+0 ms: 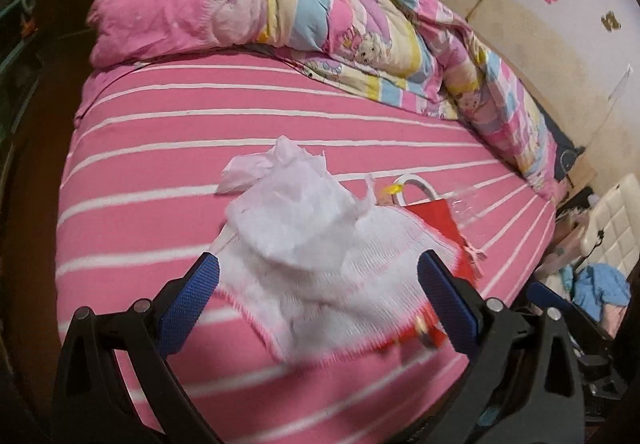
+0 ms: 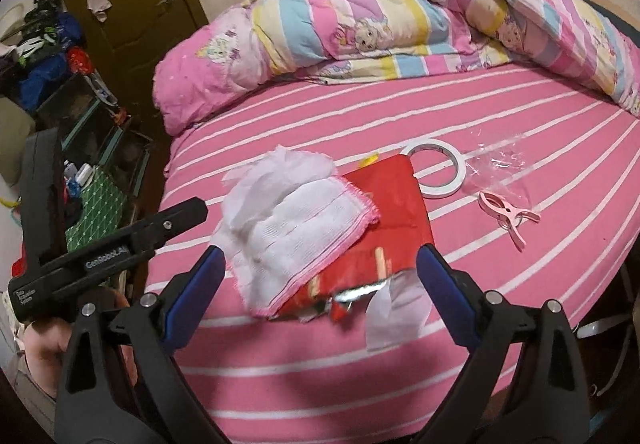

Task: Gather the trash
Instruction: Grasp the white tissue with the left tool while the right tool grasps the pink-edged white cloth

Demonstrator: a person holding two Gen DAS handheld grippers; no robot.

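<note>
Pink stripes cover the bed (image 2: pixel 480 116), and the litter lies in a heap near its foot edge: a crumpled tissue (image 1: pixel 288 204) resting on a white cloth (image 2: pixel 304 220) with pink trim, which overlaps a red bag (image 2: pixel 396 204). A torn foil wrapper (image 2: pixel 348 296) pokes out below it, beside a scrap of paper (image 2: pixel 392 320). Further right lie a tape ring (image 2: pixel 436 168), clear film (image 2: pixel 504 164) and a pink peg (image 2: pixel 508 214).

The left hand-held gripper (image 1: pixel 318 272) hangs over the tissue and cloth with its fingers spread wide, nothing between them. The right hand-held gripper (image 2: pixel 320 264) is likewise wide apart above the wrapper end of the heap.

The tissue looks feather-light and soft; I'd pinch it at its raised peak, gently, since it may tear or drag the cloth along. The wrapper seems slick and crinkly, best taken at its torn, lifted edge.
</note>
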